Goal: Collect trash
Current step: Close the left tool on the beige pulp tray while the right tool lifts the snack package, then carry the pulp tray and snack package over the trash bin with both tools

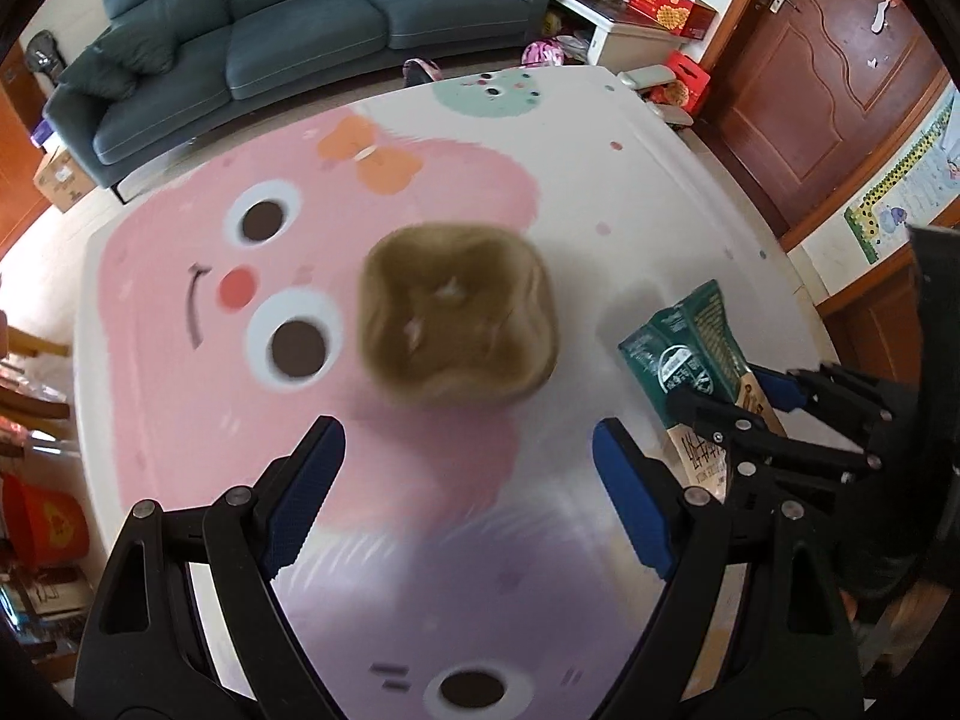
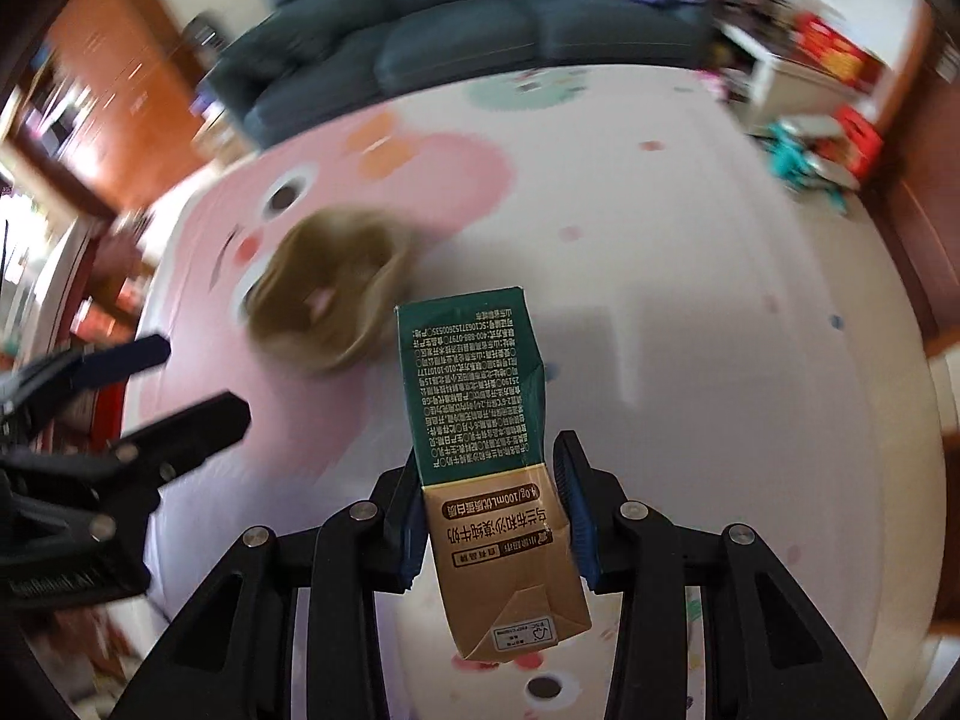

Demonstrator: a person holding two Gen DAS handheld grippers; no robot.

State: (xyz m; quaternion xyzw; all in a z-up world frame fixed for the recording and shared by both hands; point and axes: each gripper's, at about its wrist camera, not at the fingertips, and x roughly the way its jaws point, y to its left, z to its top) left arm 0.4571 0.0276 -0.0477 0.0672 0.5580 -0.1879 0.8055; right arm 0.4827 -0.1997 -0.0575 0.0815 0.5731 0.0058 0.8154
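Observation:
A crumpled green and tan milk carton (image 2: 474,396) is clamped between the blue pads of my right gripper (image 2: 489,480), which holds it above the cartoon-printed surface (image 2: 690,330). In the left wrist view the same carton (image 1: 684,342) shows at the right with the right gripper (image 1: 726,396) shut on its tan end. A brown, soft-sided square basket (image 1: 456,312) stands ahead of my left gripper (image 1: 468,444), which is open with nothing between its fingers. The basket (image 2: 330,294) lies to the left of the carton, with small pale scraps inside. My left gripper (image 2: 204,378) is at the far left.
A dark teal sofa (image 1: 270,42) runs along the far side. A white side table with red boxes (image 1: 654,12) stands at the back right, and a brown wooden door (image 1: 828,72) is on the right. Clutter and a red bag (image 1: 48,522) sit at the left edge.

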